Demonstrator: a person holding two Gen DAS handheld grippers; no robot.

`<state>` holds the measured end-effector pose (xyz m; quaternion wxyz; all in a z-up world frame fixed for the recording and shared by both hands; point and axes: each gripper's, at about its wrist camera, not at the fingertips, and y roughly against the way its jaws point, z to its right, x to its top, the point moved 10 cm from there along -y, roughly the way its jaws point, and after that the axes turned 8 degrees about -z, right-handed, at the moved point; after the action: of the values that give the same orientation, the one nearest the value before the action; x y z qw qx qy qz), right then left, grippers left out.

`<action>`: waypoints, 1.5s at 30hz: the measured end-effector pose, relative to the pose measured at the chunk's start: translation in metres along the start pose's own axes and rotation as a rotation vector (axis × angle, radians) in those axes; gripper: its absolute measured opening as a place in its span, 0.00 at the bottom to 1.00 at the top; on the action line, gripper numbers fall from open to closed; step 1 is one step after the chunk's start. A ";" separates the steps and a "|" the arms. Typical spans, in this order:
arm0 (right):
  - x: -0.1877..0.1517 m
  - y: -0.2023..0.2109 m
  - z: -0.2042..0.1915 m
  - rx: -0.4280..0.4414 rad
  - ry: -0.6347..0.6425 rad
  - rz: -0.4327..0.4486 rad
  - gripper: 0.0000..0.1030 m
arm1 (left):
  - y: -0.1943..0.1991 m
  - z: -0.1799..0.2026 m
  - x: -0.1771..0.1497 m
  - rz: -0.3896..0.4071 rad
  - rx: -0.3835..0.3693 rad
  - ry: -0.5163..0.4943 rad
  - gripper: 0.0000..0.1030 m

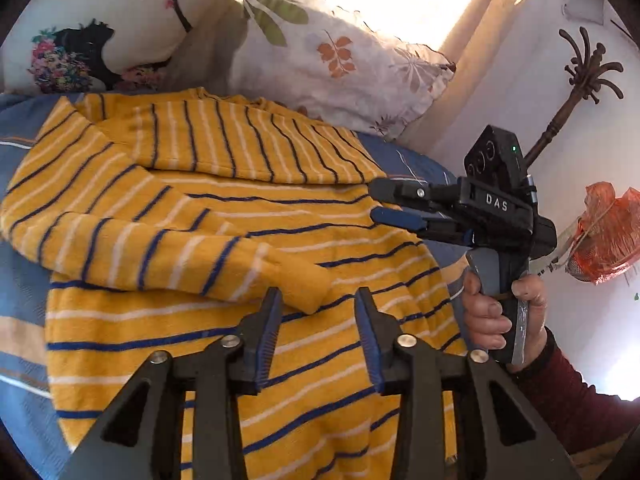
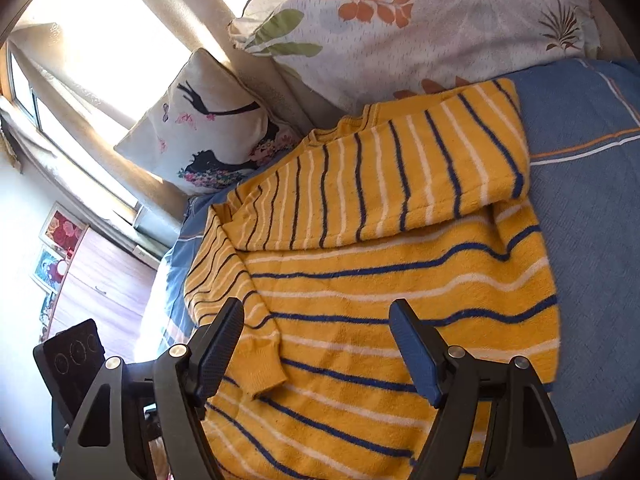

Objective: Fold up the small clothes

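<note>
We have the yellow striped sweater (image 1: 248,216) lying flat on the blue bedspread (image 2: 592,184), its neck toward the far pillows and its hem toward us. Both sleeves are already folded in across the body: one runs along the far part below the collar, the other lies slanted over the middle, its cuff (image 1: 304,284) ending just ahead of the left gripper (image 1: 318,300).

The left gripper hovers over the near half with its jaws parted and nothing between them. The right gripper (image 2: 316,324) hangs over the same garment, jaws spread wide and empty (in the left wrist view it sits at the sweater's right edge, and whether it touches the cloth there we cannot tell).

We judge the fabric to be a soft, fuzzy knit: light, limp, not slippery, and apt to sag and drag its folded sleeves along if lifted from one point. So we would pinch the near hem at its two corners, one gripper each, taking both layers, and carry it toward the collar.
</note>
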<state>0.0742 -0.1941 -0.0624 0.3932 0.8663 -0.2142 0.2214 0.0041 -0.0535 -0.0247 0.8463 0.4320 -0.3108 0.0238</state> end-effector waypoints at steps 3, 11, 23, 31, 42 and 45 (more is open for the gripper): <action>-0.008 -0.020 -0.012 0.007 0.029 -0.054 0.77 | 0.029 -0.030 0.000 0.071 0.105 0.048 0.44; -0.042 -0.075 -0.041 -0.140 0.167 -0.195 0.77 | 0.078 -0.096 -0.006 0.178 0.234 0.185 0.50; 0.019 -0.040 -0.095 -0.389 0.465 -0.070 0.06 | 0.084 -0.114 0.045 0.251 0.277 0.217 0.58; 0.135 0.020 -0.004 -0.656 0.273 0.076 0.06 | 0.070 -0.127 0.091 0.246 0.299 0.209 0.65; 0.131 0.037 0.088 -0.534 -0.009 0.173 0.47 | -0.021 -0.178 0.111 0.065 0.356 0.286 0.65; 0.123 0.024 0.056 -0.358 0.066 0.143 0.47 | -0.034 -0.190 0.103 0.036 0.354 0.322 0.65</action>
<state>0.1726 -0.2756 -0.0139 0.5311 0.7575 -0.2978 0.2355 0.1929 0.0435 -0.0750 0.7955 0.5585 -0.1706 0.1617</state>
